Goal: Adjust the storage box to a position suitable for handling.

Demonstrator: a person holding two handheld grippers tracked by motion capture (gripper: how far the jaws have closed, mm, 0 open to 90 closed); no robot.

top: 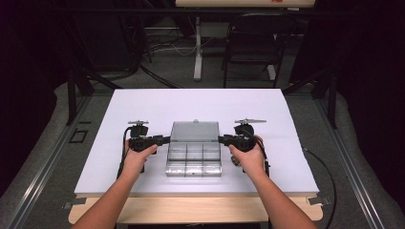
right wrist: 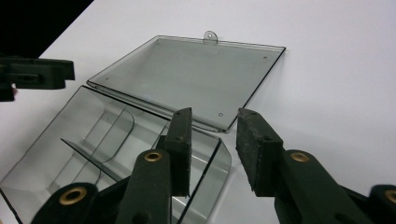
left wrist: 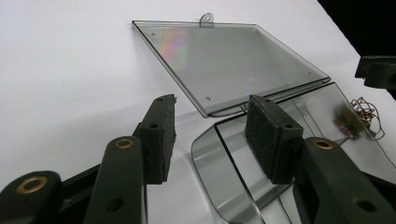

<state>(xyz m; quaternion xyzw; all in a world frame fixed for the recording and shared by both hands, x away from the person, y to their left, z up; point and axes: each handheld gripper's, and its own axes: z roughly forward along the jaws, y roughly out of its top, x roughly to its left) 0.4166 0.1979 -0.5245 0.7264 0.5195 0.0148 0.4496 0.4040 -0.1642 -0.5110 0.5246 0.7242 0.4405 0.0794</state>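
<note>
the clear compartment box (top: 194, 160) sat at the near middle of the white table (top: 143, 105), its lid (top: 195, 130) thrown fully back and lying flat on the table behind the tray, joined along the hinge edge. the compartments looked empty as far as the clear plastic allowed a reading. a small tangle of brown wire (left wrist: 369, 112) lay on the table just beyond the box's right end.

the left gripper (top: 168, 140) was held level at the box's left end near the hinge line. in the left gripper view its pads (left wrist: 161, 135) stood apart, one outside the tray's end wall and one over the tray, with no pad seen pressing on plastic. the right gripper (top: 220, 140) mirrored it at the right end. in the right gripper view its jaws straddled the tray's end wall, parted, with a visible gap on each side.

judgement: the step in hand was taking hold of the box at both ends, or of the hinge region, and neither grip was yet made. the next move would call for closing each pair of jaws squarely on an end wall, evenly on both sides so the light tray would not skate or twist. thin clear plastic offers little purchase, so a firm, centred bite would matter.
</note>
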